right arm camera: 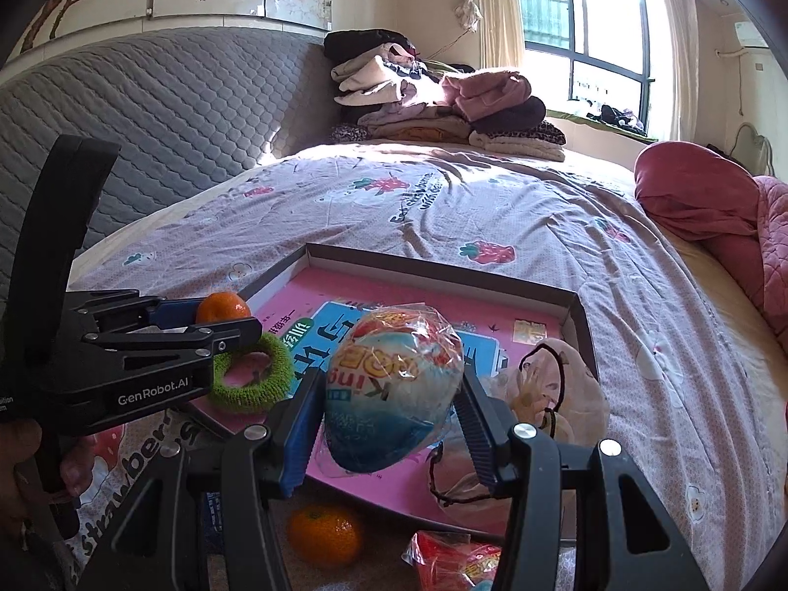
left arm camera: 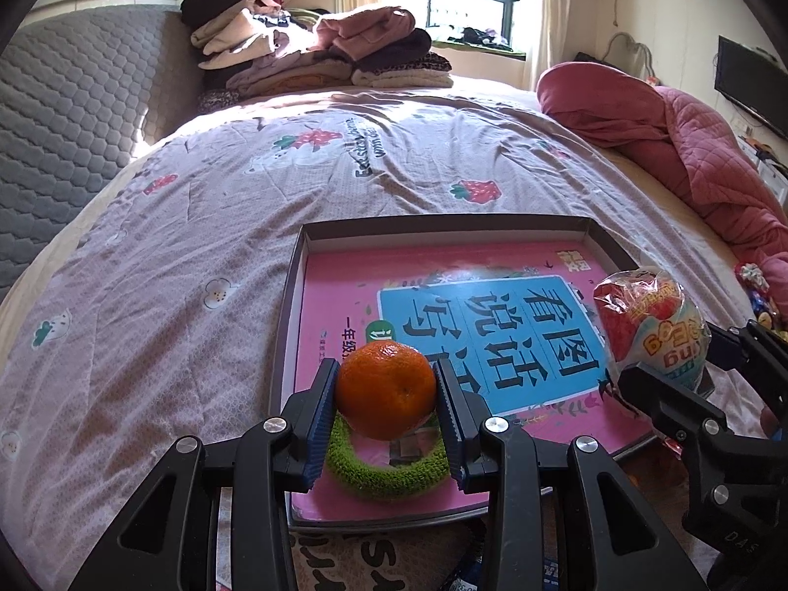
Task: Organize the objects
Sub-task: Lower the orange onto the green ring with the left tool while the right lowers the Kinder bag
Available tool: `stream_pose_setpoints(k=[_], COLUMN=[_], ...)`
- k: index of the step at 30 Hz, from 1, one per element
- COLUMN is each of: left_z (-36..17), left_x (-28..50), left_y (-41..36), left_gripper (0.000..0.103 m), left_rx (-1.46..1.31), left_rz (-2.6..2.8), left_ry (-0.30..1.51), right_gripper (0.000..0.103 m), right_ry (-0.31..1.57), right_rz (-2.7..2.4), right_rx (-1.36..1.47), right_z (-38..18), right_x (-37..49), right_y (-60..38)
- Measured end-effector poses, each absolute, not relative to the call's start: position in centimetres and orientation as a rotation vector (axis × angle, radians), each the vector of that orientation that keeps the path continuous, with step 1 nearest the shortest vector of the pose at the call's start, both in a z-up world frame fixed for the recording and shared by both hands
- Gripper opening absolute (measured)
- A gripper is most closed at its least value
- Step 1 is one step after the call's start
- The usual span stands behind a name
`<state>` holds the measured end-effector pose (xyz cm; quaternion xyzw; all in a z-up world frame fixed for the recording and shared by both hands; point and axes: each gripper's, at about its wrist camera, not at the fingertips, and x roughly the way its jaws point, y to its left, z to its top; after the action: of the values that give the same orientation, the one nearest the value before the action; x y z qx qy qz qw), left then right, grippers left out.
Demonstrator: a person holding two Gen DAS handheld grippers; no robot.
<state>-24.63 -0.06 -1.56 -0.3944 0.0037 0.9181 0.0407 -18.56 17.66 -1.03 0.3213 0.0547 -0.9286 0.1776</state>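
My left gripper [left arm camera: 386,396] is shut on an orange tangerine [left arm camera: 385,389], held just above a green fuzzy ring [left arm camera: 389,473] in the near left corner of a shallow box [left arm camera: 443,226]. A pink book [left arm camera: 492,325] lines the box. My right gripper [right arm camera: 389,394] is shut on a plastic-wrapped toy egg [right arm camera: 394,389], over the box's near edge. The left gripper [right arm camera: 216,325] with its tangerine [right arm camera: 221,306] shows at the left in the right wrist view; the egg [left arm camera: 650,325] shows at the right in the left wrist view. A pale drawstring pouch [right arm camera: 556,394] lies in the box's right corner.
On the flowered bedspread [left arm camera: 197,226] before the box lie a second tangerine [right arm camera: 322,532] and a red wrapped snack [right arm camera: 453,561]. Folded clothes [left arm camera: 315,49] are piled at the bed's far end, a red quilt [left arm camera: 689,147] along the right, a grey padded headboard [left arm camera: 64,113] at left.
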Motion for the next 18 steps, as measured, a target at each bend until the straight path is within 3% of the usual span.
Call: stream_pose_setpoints(k=[18], left_z=[-3.1], left_x=[-25.3], left_y=[-0.1], left_gripper=[0.039], left_rx=[-1.262], left_rz=[2.788], left_ry=[0.016], right_gripper=[0.053], right_ry=[0.180], right_rz=[-2.616], right_rx=[1.063], right_z=[-3.0], right_x=[-20.2], right_y=[17.6])
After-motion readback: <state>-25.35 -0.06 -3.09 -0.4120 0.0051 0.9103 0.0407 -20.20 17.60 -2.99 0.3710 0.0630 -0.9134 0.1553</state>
